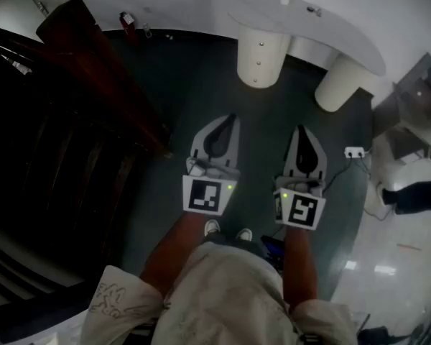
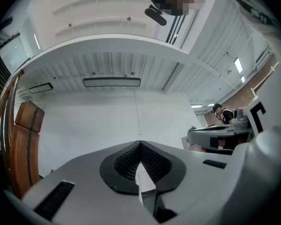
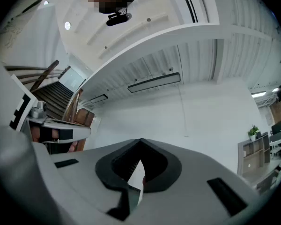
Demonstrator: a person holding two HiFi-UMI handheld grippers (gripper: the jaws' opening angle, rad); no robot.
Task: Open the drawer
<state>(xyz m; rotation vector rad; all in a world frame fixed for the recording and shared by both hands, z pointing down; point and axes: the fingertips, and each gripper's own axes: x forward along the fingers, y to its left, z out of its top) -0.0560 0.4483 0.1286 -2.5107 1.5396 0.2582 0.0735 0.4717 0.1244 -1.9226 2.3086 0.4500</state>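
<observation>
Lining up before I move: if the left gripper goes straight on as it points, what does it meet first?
Nothing close: the left gripper, shut and empty, faces open space, then probably the white wall. Depth is unclear.

Likely an office building's lobby or open-plan floor. Head view, top right: white curved table (image 1: 309, 20) on round pedestals (image 1: 262, 56) over dark floor (image 1: 201, 92). Left side: wooden handrail (image 1: 93, 56) and steps. Right gripper view: staircase (image 3: 56, 95) at left, shelving (image 3: 253, 154) with potted plant (image 3: 254, 131) at right edge, long ceiling light (image 3: 153, 82).
</observation>
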